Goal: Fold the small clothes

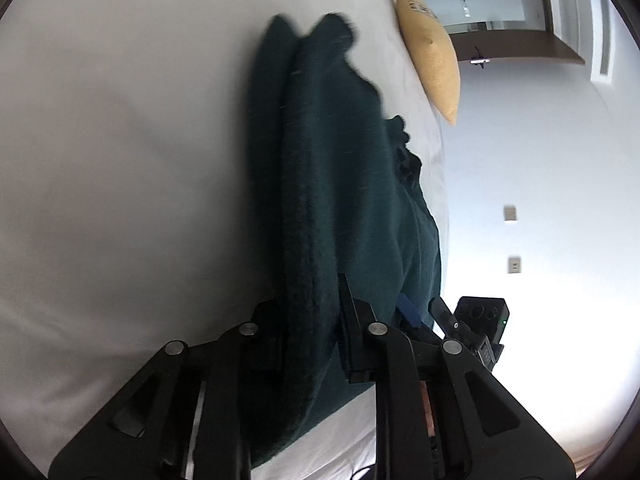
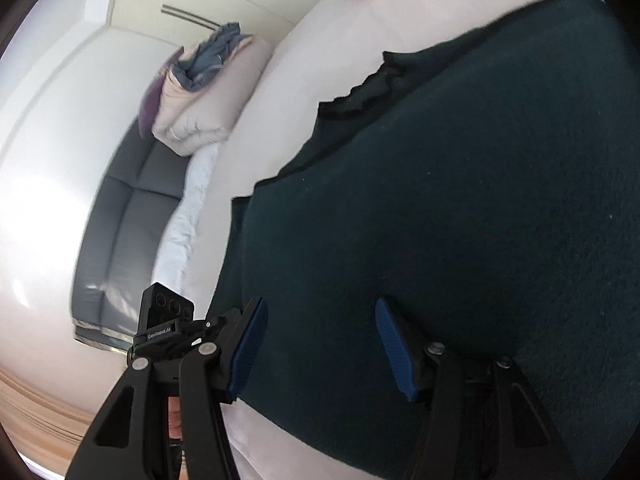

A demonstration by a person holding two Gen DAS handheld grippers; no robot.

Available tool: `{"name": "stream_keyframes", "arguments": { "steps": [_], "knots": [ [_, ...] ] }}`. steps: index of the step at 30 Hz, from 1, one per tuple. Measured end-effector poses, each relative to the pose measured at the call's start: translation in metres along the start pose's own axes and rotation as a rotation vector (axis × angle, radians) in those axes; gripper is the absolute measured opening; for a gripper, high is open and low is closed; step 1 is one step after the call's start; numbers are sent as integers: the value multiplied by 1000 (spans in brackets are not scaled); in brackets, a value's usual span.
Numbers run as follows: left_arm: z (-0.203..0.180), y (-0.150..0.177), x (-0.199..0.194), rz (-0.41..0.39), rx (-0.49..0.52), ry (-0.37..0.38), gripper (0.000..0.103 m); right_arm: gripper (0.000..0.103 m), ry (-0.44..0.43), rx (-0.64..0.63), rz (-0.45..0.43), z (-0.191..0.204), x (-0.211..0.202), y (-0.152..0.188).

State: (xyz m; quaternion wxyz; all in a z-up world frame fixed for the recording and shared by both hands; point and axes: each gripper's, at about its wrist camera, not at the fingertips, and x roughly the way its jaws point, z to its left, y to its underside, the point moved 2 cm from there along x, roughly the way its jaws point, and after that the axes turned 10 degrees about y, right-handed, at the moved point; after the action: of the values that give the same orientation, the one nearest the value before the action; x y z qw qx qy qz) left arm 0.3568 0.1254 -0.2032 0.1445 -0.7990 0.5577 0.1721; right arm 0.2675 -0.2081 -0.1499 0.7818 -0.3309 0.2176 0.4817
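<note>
Now, with the left gripper (image 1: 308,320) pinching the dark green garment (image 1: 340,184) edge, settle the right gripper's (image 2: 320,344) spread jaws squarely over the hem beside it before closing

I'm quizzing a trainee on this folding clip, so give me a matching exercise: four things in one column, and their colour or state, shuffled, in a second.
Things:
1. Left gripper
2. Right gripper
3. Cushion
4. Sofa

States or colours:
A. Grey
B. Open, over the garment
C. Yellow
D. Shut on a fold of the garment

Pairs: 1-D, 2-B, 3-C, 4-A
</note>
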Motion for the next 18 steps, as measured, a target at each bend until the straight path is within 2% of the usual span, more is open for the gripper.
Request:
{"name": "stream_keyframes", "arguments": {
  "steps": [3, 5, 8, 10, 13, 15, 18],
  "knots": [
    [-39, 2, 8, -17, 92, -73, 17, 60, -51, 35, -1, -7, -12, -2],
    [-72, 5, 23, -16, 156, -84, 17, 63, -84, 57, -22, -15, -27, -8],
    [-123, 16, 68, 8, 265, -118, 17, 71, -153, 113, -57, -33, -52, -25],
    [-147, 29, 113, 41, 347, -152, 17, 73, -186, 139, -73, -41, -63, -37],
    [-155, 48, 163, 90, 390, -176, 17, 82, -214, 143, -48, -45, -69, -59],
    [-153, 61, 181, 114, 410, -193, 17, 82, -232, 146, -12, -47, -64, -66],
    [-156, 73, 192, 97, 456, -220, 17, 84, -192, 156, 25, -50, -55, -71]
  ]
}}
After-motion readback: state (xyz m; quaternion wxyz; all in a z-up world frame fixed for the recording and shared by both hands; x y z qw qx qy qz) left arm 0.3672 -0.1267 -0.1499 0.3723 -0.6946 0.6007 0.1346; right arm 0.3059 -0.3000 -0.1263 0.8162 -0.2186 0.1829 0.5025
